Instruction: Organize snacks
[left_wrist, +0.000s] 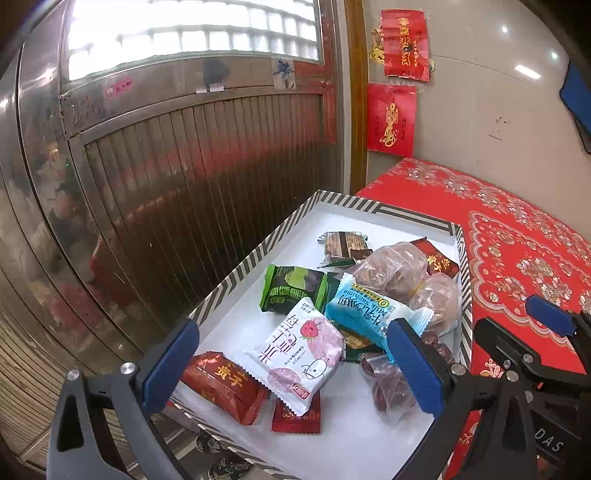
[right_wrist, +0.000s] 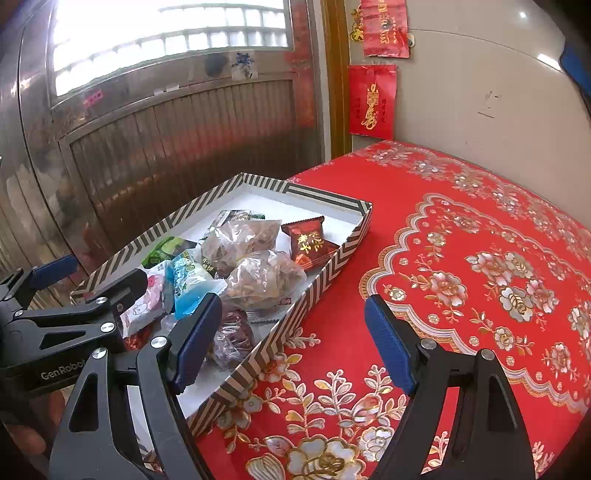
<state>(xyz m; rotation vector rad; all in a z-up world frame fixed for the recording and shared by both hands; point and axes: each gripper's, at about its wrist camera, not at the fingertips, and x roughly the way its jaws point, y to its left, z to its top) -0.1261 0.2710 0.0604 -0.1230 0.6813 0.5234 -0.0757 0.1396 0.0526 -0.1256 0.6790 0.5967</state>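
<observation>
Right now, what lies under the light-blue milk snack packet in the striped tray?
The light-blue milk snack packet rests on a dark green wrapper in the striped tray. Only that wrapper's edges show; anything deeper is covered.

The box (left_wrist: 258, 254) has black-and-white zigzag stripes outside and plain white inside, the worktop (right_wrist: 461, 229) wears red cloth with gold and silver flowers, and the snack packs are green (left_wrist: 293, 290) at 12 o'clock, blue (left_wrist: 369, 312) at 3 o'clock and red (left_wrist: 225, 386) at 8 o'clock around the white-and-pink pack (left_wrist: 299, 354).
</observation>
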